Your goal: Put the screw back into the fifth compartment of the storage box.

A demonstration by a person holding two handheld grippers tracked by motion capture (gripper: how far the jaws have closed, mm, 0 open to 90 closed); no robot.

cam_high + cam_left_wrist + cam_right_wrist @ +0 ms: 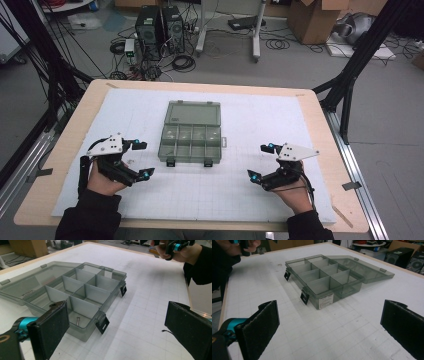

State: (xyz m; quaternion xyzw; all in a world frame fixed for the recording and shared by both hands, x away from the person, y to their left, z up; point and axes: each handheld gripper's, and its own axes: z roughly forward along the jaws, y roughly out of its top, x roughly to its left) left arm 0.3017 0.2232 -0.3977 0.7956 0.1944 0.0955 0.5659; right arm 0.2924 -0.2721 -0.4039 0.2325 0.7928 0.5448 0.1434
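Nearest to the person, both tongs waited low over the white gridded mat (260, 195) of the bench (310, 107), and neither one touched anything. The left tongs (142, 159) stood wide open with nothing between the black pads; in the left gripper view the two pads (48, 333) were far apart at the sides of the picture. The right tongs (260, 162) were open just as wide and also empty.

Between them and a little farther on, near the middle of the mat, lay the compartment box (191, 140). It was well apart from both tongs, so I judge that the work with it was only at the beginning or at a pause: no grasp was made, and whatever had to be done with the box (closing it, perhaps, or taking out a piece) was not yet done.

The box was of smoky grey transparent plastic, divided by thin walls into two rows of small cells. Its lid (194, 113) was already open and lay flat on the mat on the far side, joined to the box along the back edge. Two black latches (103, 325) hung loose on the front wall, toward the person. In the front corner cell nearest to the left tongs rested one small screw (78, 320); the other cells looked empty, as far as I could tell. A white label (325, 301) sat on one short end wall.
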